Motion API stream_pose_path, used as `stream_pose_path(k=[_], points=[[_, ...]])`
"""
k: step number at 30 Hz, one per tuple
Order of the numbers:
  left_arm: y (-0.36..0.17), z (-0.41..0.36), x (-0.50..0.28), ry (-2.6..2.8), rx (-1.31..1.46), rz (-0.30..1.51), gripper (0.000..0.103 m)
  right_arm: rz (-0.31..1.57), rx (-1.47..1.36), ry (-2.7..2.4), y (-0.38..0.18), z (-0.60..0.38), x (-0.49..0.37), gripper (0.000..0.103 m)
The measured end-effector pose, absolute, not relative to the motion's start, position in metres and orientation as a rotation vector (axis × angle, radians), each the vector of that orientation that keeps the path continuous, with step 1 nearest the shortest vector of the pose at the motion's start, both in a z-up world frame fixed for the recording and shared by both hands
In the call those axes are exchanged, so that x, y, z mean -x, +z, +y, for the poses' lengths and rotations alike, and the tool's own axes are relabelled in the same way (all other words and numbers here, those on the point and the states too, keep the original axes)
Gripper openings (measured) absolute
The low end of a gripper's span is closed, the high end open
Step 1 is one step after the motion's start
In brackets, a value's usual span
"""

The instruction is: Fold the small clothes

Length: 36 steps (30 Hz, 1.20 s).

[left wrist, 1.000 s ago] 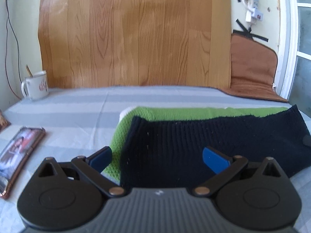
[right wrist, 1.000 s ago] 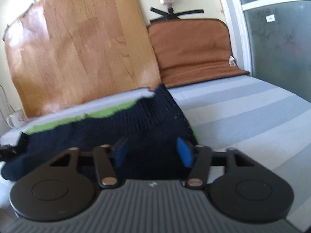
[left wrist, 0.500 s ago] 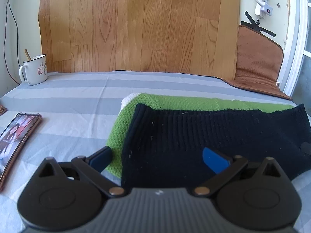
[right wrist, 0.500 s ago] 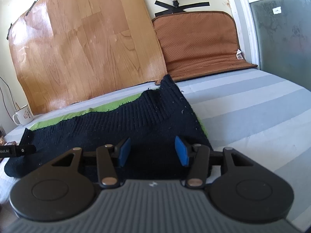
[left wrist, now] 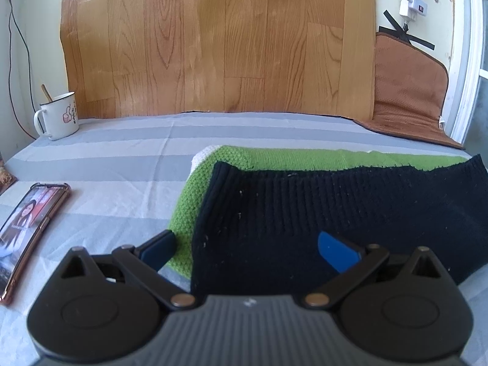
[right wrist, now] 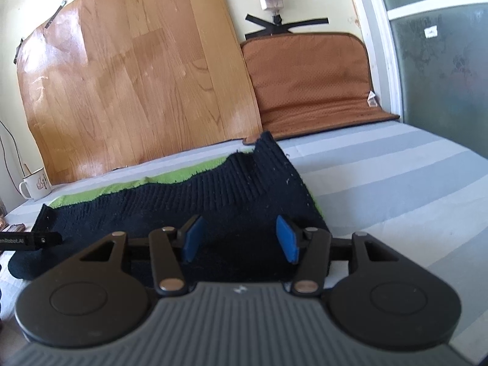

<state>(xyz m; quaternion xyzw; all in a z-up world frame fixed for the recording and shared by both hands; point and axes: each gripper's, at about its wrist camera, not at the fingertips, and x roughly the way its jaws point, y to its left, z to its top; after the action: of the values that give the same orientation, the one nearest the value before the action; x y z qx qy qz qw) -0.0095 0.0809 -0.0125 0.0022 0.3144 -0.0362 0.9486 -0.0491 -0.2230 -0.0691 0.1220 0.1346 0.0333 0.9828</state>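
Note:
A small knit garment lies folded on the striped grey sheet, its black ribbed part point(left wrist: 320, 213) on top of a green part point(left wrist: 231, 158). It also shows in the right wrist view point(right wrist: 213, 201), with green point(right wrist: 122, 190) along its far edge. My left gripper point(left wrist: 247, 250) is open over the garment's left end, its blue pads either side of the black edge. My right gripper point(right wrist: 239, 239) is open above the garment's right end. Neither holds cloth. The left gripper's tip point(right wrist: 30, 239) shows at the left edge of the right wrist view.
A white mug point(left wrist: 58, 116) with a spoon stands at the back left; it also shows in the right wrist view point(right wrist: 35, 183). A phone point(left wrist: 27, 219) lies at the left. A wood-grain sheet point(left wrist: 219, 39) and a brown mat point(right wrist: 311, 79) lean on the wall. A glass door point(right wrist: 442, 45) is at the right.
Both grippers have drawn back and risen slightly from the garment; the views tilt up. The right gripper's pads have opened wider. The garment lies still.

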Motion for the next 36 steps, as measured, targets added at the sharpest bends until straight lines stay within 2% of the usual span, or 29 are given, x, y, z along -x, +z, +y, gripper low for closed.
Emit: stream_pose_path(k=[36], points=[[-0.011,0.078,0.012,-0.041,-0.043,0.616,0.103,0.288,-0.303,0.032,-0.078,-0.229,0.049,0.056]])
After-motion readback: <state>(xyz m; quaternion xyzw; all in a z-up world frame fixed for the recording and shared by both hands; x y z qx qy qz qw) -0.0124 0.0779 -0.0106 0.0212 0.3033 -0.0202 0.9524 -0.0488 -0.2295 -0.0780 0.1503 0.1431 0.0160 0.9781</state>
